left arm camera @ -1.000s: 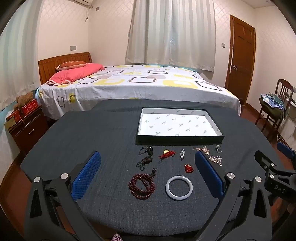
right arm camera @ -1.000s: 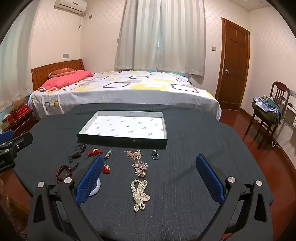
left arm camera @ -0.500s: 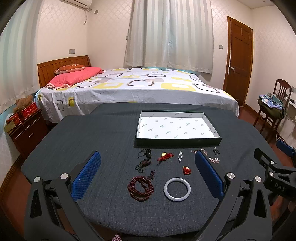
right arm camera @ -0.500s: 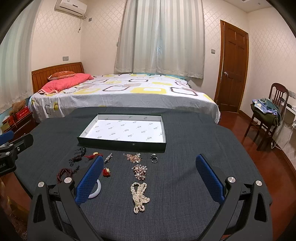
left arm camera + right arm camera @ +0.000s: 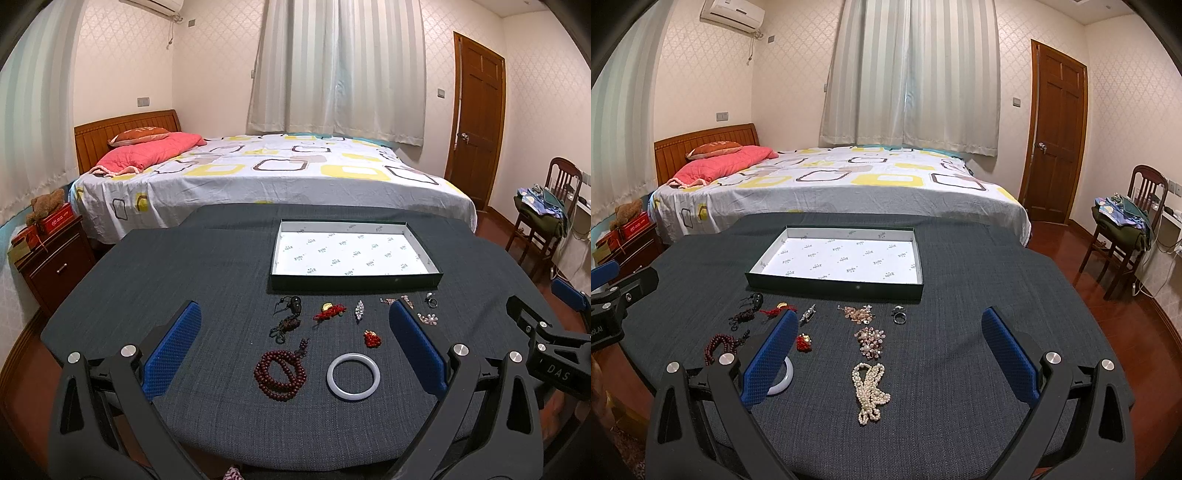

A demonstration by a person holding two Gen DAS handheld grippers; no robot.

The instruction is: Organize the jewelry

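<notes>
— Dark grey cloth covers the table (image 5: 184, 273). What lies on it, from the left?

— Ahead of the left gripper (image 5: 295, 343), spread wide and holding nothing, a coil of dark red beads (image 5: 280, 375) sits near, left of centre between its blue pads (image 5: 173, 354). Just right of the beads lies a white bangle (image 5: 353, 376), also between the pads.

— And farther off?

— A black cord pendant (image 5: 290, 314), a red knotted charm (image 5: 330, 311), a small silver brooch (image 5: 359, 309) and a red ornament (image 5: 372, 338), all apart from the fingers. Beyond them stands the shallow box (image 5: 354, 284), white-lined.

— What about the right side?

— The right gripper (image 5: 890, 350) also gapes wide, holding nothing. A pearl strand (image 5: 870, 391) lies near, between its pads but left of centre. Just beyond it sits a pink bead cluster (image 5: 870, 342), then a rose-gold piece (image 5: 857, 312), with a dark ring (image 5: 899, 315) just right of that. Its left pad (image 5: 770, 360) hides part of the bangle.

— And the box there?

— Far side of the jewelry, slightly left of centre.
</notes>
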